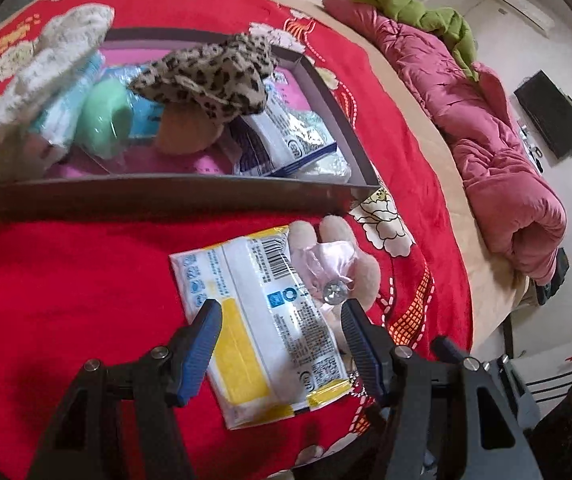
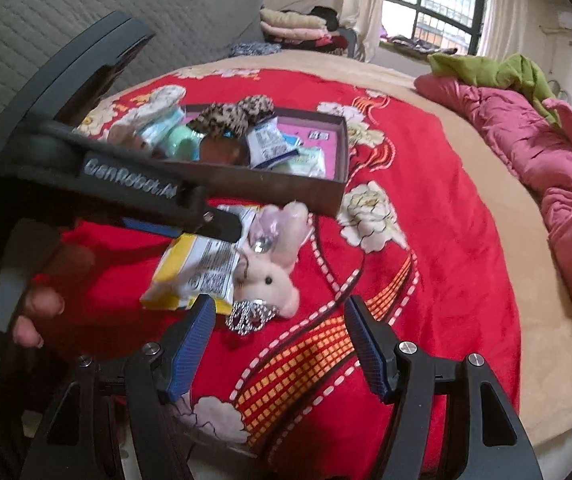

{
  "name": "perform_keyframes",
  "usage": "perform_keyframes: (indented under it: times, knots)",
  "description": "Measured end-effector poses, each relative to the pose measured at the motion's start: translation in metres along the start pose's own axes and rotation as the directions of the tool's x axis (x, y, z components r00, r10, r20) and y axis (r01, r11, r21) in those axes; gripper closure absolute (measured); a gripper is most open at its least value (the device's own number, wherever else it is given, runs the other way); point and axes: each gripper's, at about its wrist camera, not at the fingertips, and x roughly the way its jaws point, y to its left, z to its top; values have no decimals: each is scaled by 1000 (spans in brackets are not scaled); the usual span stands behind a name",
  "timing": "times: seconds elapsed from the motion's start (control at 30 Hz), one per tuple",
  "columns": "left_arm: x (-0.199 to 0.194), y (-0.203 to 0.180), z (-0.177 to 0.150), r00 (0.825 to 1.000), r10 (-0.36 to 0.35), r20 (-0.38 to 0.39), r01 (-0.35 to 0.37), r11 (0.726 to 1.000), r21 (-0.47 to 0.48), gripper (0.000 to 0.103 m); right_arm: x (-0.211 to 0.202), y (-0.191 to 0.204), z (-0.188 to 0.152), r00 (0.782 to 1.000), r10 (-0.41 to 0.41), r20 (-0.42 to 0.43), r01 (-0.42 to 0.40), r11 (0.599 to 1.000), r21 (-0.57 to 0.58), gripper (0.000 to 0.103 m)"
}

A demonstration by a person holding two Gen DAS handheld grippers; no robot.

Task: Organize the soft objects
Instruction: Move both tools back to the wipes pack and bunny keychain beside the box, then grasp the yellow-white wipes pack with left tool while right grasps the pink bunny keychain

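Note:
A yellow and white tissue pack [image 1: 262, 320] lies on the red blanket, partly over a pink plush rabbit [image 1: 346, 268] with a jewel and satin bow. My left gripper [image 1: 282, 308] is open, its blue fingers on either side of the pack, just above it. In the right wrist view the pack [image 2: 194, 272] and the rabbit [image 2: 274, 280] lie ahead, with the left gripper [image 2: 190, 220] over them. My right gripper [image 2: 276, 308] is open and empty, just short of the rabbit. A dark box [image 1: 166, 194] behind holds soft items.
The box [image 2: 286, 192] holds a leopard-print item [image 1: 210, 76], a white fluffy item [image 1: 46, 68], a green round thing [image 1: 104, 116] and tissue packs [image 1: 286, 140]. A pink quilt [image 2: 546, 152] and a green cloth [image 2: 490, 70] lie at the bed's right edge.

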Motion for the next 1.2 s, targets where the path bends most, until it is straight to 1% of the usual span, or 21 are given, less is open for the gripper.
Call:
perform_keyframes:
  times: [0.1,0.2,0.27,0.3,0.37,0.47,0.5,0.67,0.73,0.8,0.9,1.0,1.07,1.2]
  knots:
    - [5,-3,3,999,33,-6,-33,999,-20,41,2,3,-2,1000,2,-14,-2,1000,-13,35]
    - [9,-5,8,995,98,-25,-99,995,-32,41,6,6,-3,999,10,-34,-11,1000,-28,35]
    - [14,-4,9,987,156,-43,-158,987,-41,40,10,8,-4,999,9,-50,-11,999,-35,35]
    - [18,-1,9,987,155,-49,-158,986,-61,39,12,9,-5,998,9,-56,-11,999,-37,35]
    - [22,6,11,985,163,-59,-168,982,-81,33,14,9,-5,998,8,-63,-10,999,-38,35]
    - [26,22,14,990,122,-70,-131,981,-146,33,18,10,-5,998,9,-69,-11,999,-35,35]
    - [27,24,15,991,117,-71,-126,980,-152,33,20,10,-5,998,11,-68,-13,999,-33,35]
    - [28,31,22,990,118,-75,-129,978,-164,34,32,12,-4,996,13,-88,-17,999,-39,35]
    - [29,31,24,989,127,-77,-138,979,-151,34,38,13,-3,996,-4,-93,0,999,-43,35]
    - [28,31,24,989,127,-76,-138,980,-147,34,45,12,-1,996,-18,-88,14,999,-37,35]
    - [28,32,23,990,119,-76,-130,980,-154,34,55,11,2,998,-25,-59,24,999,-30,35]
    - [26,35,23,990,115,-82,-126,980,-151,34,64,10,4,998,-12,-54,11,1000,-18,34]
    - [26,36,24,990,111,-81,-123,980,-155,34,69,7,6,999,-9,-47,9,1000,-4,28]
    - [27,35,24,989,124,-85,-136,979,-150,34,80,6,10,999,-19,-28,20,1000,8,27]
